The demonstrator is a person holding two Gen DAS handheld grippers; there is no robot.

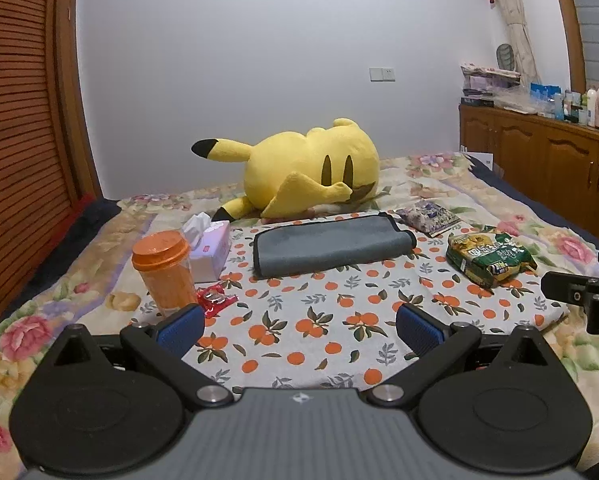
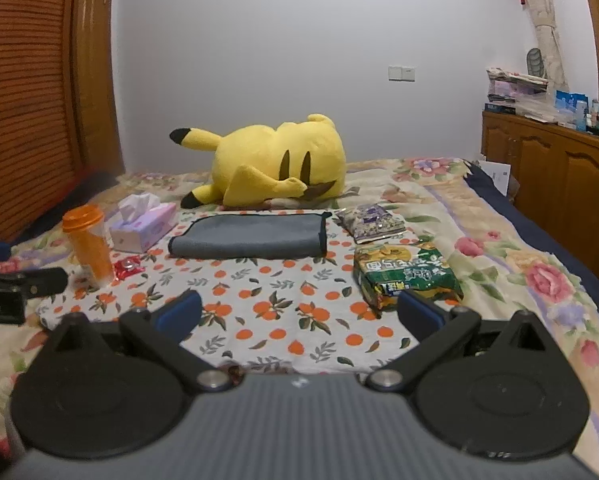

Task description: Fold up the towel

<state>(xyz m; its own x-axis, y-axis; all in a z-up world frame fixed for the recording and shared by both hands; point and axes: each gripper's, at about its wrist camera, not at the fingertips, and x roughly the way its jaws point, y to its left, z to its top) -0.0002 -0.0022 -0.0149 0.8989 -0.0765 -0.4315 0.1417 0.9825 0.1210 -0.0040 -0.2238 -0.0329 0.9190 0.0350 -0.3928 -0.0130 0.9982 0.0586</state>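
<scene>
A grey towel (image 1: 331,246) with black trim lies folded over on an orange-print cloth (image 1: 319,320) on the bed, in front of a yellow plush toy. It also shows in the right wrist view (image 2: 248,236). My left gripper (image 1: 299,326) is open and empty, low over the cloth, well short of the towel. My right gripper (image 2: 299,316) is open and empty, also short of the towel. Part of the right gripper shows at the right edge of the left wrist view (image 1: 583,296).
A yellow plush toy (image 1: 311,172) lies behind the towel. An orange cup (image 1: 165,272), a tissue box (image 1: 209,250) and a red wrapper (image 1: 215,300) sit to the left. A green snack bag (image 1: 491,258) and a purple packet (image 1: 427,216) sit to the right. Wooden cabinets (image 1: 539,160) stand at right.
</scene>
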